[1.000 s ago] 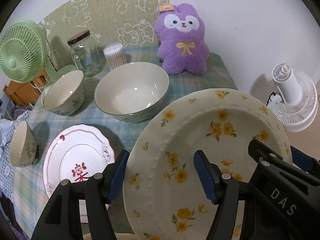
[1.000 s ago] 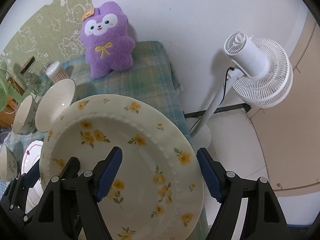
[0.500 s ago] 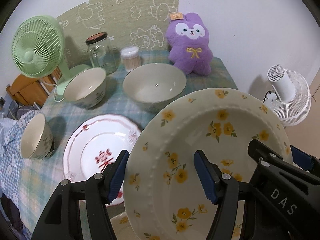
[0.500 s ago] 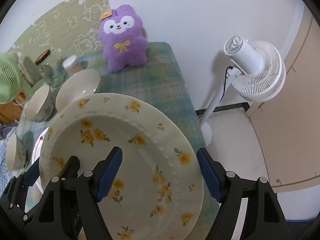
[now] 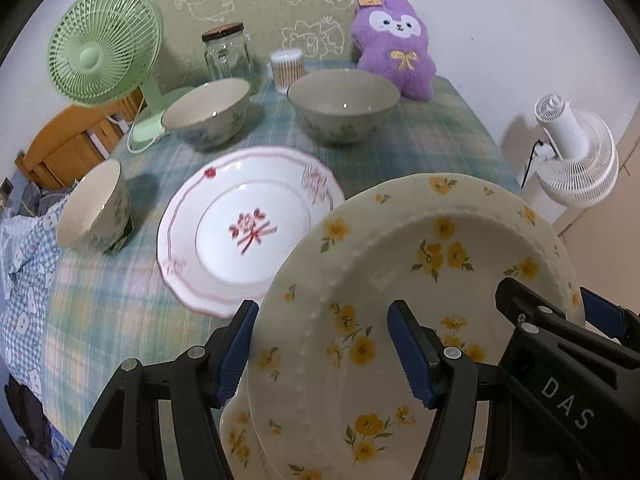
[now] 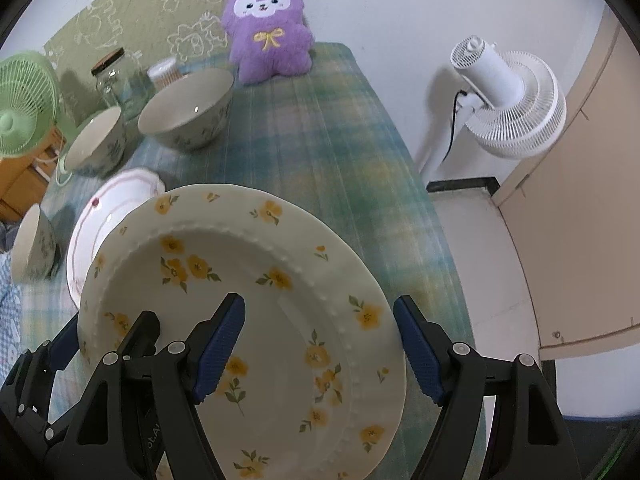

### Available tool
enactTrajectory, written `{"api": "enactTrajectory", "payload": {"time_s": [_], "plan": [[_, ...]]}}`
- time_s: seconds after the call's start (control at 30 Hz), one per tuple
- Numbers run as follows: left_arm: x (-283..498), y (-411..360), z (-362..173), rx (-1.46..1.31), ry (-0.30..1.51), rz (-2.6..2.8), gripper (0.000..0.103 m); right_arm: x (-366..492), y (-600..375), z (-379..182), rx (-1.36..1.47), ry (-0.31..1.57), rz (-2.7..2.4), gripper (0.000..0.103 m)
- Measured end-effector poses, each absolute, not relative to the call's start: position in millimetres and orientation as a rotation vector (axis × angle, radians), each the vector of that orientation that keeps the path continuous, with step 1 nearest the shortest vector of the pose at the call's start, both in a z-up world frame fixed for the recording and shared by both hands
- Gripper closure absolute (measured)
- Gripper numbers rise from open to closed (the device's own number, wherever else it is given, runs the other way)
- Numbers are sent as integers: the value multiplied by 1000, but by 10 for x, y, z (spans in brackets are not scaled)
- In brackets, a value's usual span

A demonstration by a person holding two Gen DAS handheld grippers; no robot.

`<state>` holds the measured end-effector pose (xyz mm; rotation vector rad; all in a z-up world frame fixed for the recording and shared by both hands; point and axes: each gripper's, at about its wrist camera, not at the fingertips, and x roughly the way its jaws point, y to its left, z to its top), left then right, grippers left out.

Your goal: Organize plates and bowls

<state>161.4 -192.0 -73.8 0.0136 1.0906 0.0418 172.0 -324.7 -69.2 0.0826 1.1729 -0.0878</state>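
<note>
I hold a cream plate with yellow flowers [image 5: 424, 276] [image 6: 240, 280] lifted and tilted above the table, between both grippers. My left gripper [image 5: 320, 352] clamps its left rim; my right gripper [image 6: 320, 352] clamps its right rim. A second yellow-flowered plate [image 5: 236, 432] peeks out beneath it. A white plate with red flower [image 5: 248, 232] [image 6: 112, 208] lies flat on the cloth to the left. A large bowl [image 5: 344, 104] [image 6: 188, 112], a medium bowl [image 5: 208, 112] [image 6: 100, 144] and a small bowl [image 5: 96, 208] [image 6: 32, 244] stand behind and left.
A green desk fan [image 5: 104, 48], glass jar [image 5: 228, 56], cotton-swab tub [image 5: 286, 70] and purple plush [image 5: 396, 48] line the back of the plaid table [image 6: 320, 140]. A white floor fan [image 6: 508, 100] stands off the table's right edge.
Both grippers with the yellow-flowered plate have pulled back and up from the table. The bowls, the red-flowered plate and the back items now look farther away and more of the table shows.
</note>
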Motion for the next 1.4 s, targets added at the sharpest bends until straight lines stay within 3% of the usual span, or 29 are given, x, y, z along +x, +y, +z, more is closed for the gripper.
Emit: {"api": "enactTrajectory", "payload": {"time_s": [0.47,1.4], "plan": [[1170,-1830,-942,60,1138,-4,35,1232,-3184,-960,97,1224,-129,25],[1188,-1885,-1067,123,1114,121,35,1337,-3098,-1150,54,1263,-58,25]]}}
